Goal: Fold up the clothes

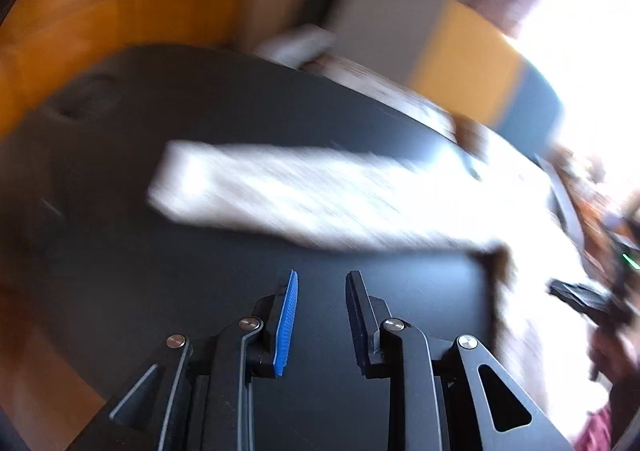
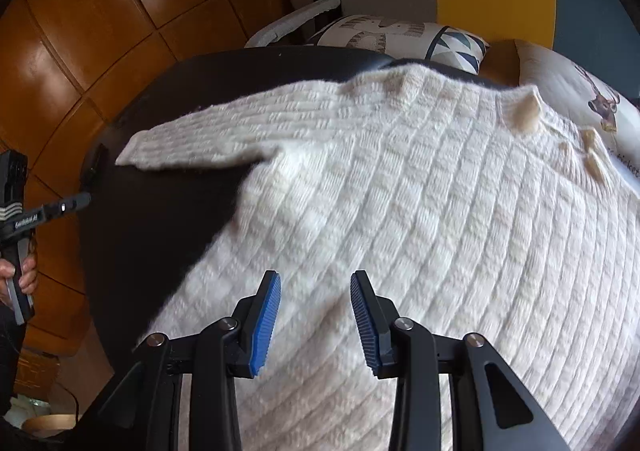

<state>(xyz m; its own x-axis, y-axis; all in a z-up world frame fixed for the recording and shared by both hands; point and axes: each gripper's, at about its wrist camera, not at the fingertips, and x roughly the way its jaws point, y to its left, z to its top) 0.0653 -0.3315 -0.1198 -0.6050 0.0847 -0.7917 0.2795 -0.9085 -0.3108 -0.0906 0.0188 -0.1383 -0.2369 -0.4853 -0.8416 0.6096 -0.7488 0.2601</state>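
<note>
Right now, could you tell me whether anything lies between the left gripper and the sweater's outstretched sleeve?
Nothing visible does. The left gripper is open over the bare black table, and the sleeve of the cream sweater lies flat ahead of it. The left view is blurred, so small items could be missed.

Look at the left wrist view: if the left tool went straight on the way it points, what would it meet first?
Probably the sleeve of the cream sweater, lying across the black table. The left tool is open, with only bare tabletop before the sleeve. The picture is blurred, so height and depth are uncertain.
</note>
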